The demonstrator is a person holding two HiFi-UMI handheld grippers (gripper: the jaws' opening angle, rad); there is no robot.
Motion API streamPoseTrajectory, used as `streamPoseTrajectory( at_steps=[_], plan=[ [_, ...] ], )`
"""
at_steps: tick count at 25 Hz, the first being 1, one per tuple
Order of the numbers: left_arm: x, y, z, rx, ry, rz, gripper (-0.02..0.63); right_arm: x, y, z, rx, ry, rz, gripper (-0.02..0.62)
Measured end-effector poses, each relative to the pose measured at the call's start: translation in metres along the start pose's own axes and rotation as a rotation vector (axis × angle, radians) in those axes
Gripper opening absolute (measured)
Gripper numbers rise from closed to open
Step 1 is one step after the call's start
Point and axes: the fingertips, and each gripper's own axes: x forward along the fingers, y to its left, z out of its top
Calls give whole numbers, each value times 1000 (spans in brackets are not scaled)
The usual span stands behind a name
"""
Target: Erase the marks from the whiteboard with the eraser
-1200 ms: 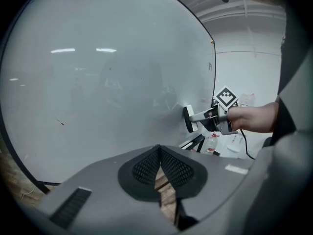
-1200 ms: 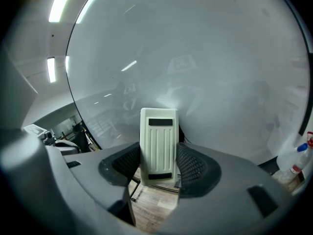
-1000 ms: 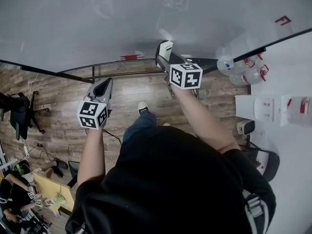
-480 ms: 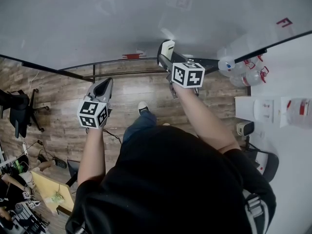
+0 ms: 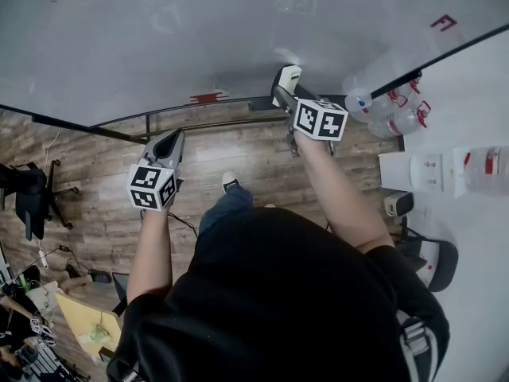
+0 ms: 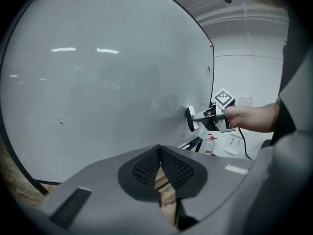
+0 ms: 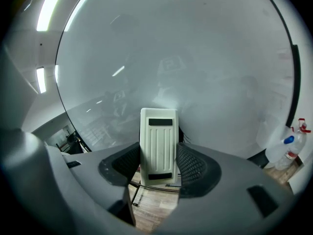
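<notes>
The whiteboard (image 5: 159, 46) fills the top of the head view and carries a red mark (image 5: 207, 97) near its lower edge, plus a red F-shaped mark (image 5: 444, 22) at the upper right. My right gripper (image 5: 286, 87) is shut on the white eraser (image 5: 288, 78), whose face is against the board's lower part. The right gripper view has the ribbed eraser (image 7: 158, 143) standing upright between the jaws of the right gripper (image 7: 159, 155). My left gripper (image 5: 169, 140) hangs below the board, shut on nothing. From the left gripper (image 6: 159, 153) I see the eraser (image 6: 190, 119) on the board.
Clear plastic bottles (image 5: 386, 110) with red caps stand on the floor by the board's right end. The board's black stand bars (image 5: 199, 122) cross the wooden floor. A white table (image 5: 477, 237) lies at the right and an office chair (image 5: 32, 189) at the left.
My right gripper has slid the eraser to the right along the board's lower part. The left gripper has stayed where it was.
</notes>
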Motion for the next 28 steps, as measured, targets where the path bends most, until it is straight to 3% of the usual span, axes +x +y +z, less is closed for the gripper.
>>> streamPoseTrajectory(
  at_steps=[13, 28],
  plan=[
    [6, -17, 13, 34, -9, -27, 14, -55, -77, -13, 15, -16, -141, 227],
    [-5, -54, 34, 83, -41, -31, 14, -121, -78, -5, -58, -65, -125, 227]
  ],
)
